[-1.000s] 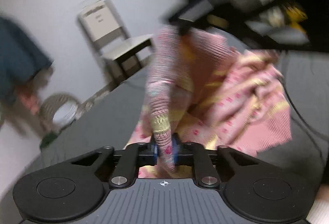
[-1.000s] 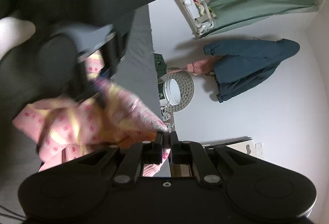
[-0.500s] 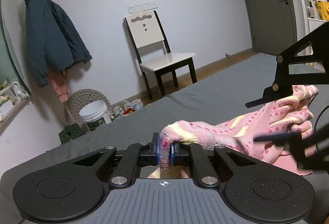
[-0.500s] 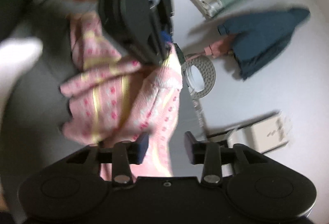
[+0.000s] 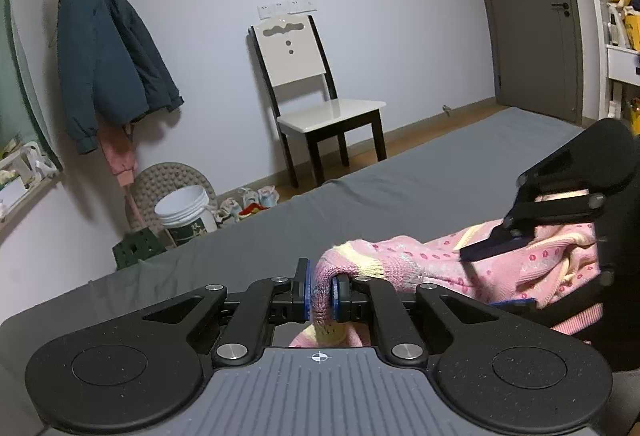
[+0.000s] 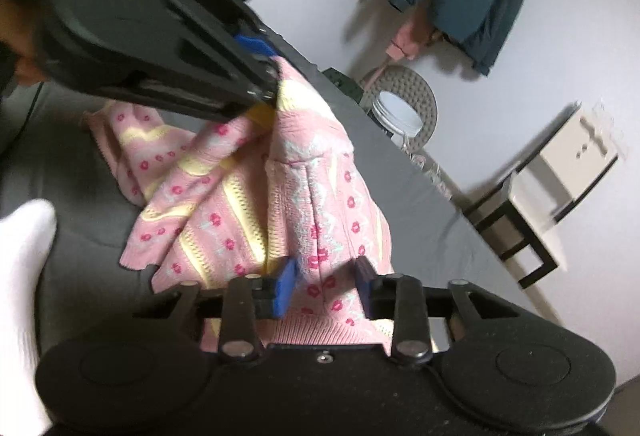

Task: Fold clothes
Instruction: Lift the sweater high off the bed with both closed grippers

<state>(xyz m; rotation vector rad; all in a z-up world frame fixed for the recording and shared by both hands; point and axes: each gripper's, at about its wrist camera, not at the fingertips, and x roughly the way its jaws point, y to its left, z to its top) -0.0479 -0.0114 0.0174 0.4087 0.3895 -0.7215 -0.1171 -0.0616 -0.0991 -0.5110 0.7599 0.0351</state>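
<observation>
Two hand-held grippers are working on one pink knit sweater [image 6: 248, 196], which is lying bunched on the grey bed [image 5: 400, 192]. We are holding the left gripper [image 5: 320, 294] clamped on a rolled edge of the knit, and from there the sweater is stretching away to its right toward the right gripper [image 6: 324, 286]. That one is hovering with its blue pads apart, gripping nothing, the fabric lying directly between and ahead of them, so it is the nearer to a fresh hold.
</observation>
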